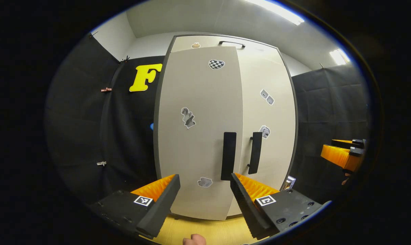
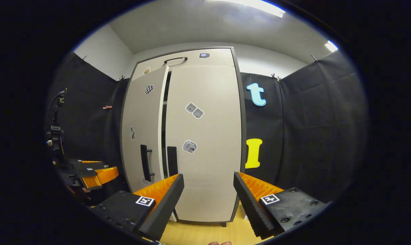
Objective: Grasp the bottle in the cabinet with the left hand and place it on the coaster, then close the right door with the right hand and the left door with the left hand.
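In the left gripper view our left gripper [image 1: 204, 190] sits nearest, its two fingers spread wide with nothing between them; a bit of a hand [image 1: 194, 239] shows at the bottom edge over the yellow wooden floor [image 1: 205, 231]. Just beyond the fingers stands the cabinet [image 1: 226, 129]. Its left door [image 1: 198, 136] is angled slightly out from the cabinet face, its dark handle [image 1: 228, 156] close to the handle [image 1: 255, 153] of the right door [image 1: 270, 119], which lies flush. Stickers dot both doors. Far off at the right edge we see the right gripper [image 1: 343, 153].

In the right gripper view our right gripper [image 2: 209, 194] is likewise released, jaws apart and empty, facing the right door [image 2: 203, 136], which looks closed. A dark gap runs between it and the left door [image 2: 142, 129], which stands ajar. At lower left the left gripper [image 2: 93, 173] hangs near that door. We cannot see the bottle or the coaster, so we cannot tell where they are.
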`<state>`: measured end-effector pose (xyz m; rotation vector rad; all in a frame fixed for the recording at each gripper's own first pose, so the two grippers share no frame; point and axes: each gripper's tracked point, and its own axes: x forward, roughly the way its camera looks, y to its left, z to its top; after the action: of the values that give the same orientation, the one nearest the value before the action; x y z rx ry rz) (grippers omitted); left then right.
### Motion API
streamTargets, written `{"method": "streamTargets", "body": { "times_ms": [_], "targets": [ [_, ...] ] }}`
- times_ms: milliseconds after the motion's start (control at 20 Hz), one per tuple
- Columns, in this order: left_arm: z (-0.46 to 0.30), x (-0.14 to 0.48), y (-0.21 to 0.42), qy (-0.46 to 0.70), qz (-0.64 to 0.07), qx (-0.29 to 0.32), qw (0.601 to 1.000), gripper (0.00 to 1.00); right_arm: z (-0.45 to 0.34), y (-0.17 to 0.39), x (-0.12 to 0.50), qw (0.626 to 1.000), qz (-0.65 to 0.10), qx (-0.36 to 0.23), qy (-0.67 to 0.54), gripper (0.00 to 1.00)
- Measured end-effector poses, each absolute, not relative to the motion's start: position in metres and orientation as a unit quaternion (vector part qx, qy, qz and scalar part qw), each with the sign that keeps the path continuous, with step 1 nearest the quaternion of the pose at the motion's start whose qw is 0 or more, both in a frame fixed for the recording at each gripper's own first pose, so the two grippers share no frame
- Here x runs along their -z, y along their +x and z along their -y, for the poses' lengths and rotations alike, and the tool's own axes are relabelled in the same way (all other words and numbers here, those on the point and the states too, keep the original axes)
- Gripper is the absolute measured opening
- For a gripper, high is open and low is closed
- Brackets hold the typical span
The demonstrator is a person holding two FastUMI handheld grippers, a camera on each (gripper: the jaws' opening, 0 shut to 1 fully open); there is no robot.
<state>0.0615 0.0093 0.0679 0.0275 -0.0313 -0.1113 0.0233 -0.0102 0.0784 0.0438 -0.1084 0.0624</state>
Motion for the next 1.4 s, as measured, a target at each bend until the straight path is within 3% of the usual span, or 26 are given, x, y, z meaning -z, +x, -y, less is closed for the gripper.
{"method": "streamTargets", "body": {
  "times_ms": [500,1400],
  "targets": [
    [-0.024,-0.068,0.025,0.015,0.020,0.046,0.999,0.94,0.003,-0.001,-0.079,0.998,0.056,-0.019,0.026,0.97],
    [-0.029,-0.063,0.016,0.007,0.016,0.052,0.998,0.97,-0.001,-0.007,-0.080,0.998,0.054,-0.015,0.017,0.97]
  ]
}}
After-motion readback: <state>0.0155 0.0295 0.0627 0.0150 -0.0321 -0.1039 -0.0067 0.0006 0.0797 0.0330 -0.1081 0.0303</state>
